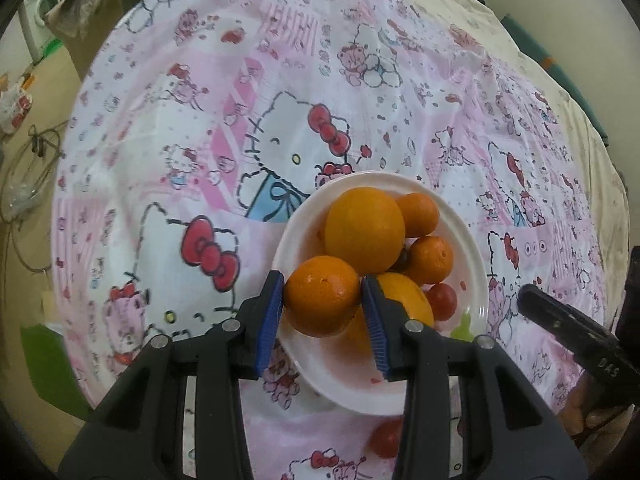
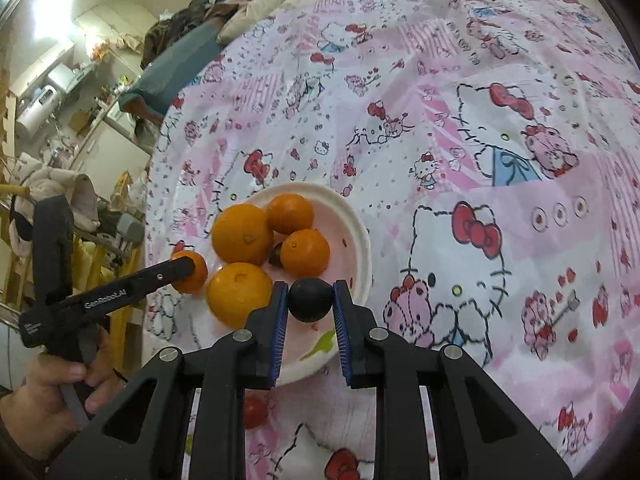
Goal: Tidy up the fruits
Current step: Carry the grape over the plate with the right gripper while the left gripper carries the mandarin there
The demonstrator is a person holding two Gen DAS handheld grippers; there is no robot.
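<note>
Pink cartoon-cat bedsheet [image 1: 208,128] covers everything beneath my jaws, with a cluttered room off past its edge. My left gripper [image 1: 323,292] is clamped on a small orange [image 1: 322,296], its blue pads pressing both sides. Just ahead of those jaws sits the white plate [image 1: 476,264], holding a large orange [image 1: 364,230] straight beyond my fingertips, more small oranges to its right, and a red tomato [image 1: 442,300] just right of my right-hand pad. Another red tomato [image 1: 386,438] lies on the sheet below the plate, near my jaw bases. My right gripper [image 2: 311,299] pinches a dark round plum [image 2: 311,299] between narrow-set pads, hovering over the plate's near rim [image 2: 362,248]. Left of those jaws, the left gripper's black body [image 2: 120,292] and the hand [image 2: 48,396] holding it show.
</note>
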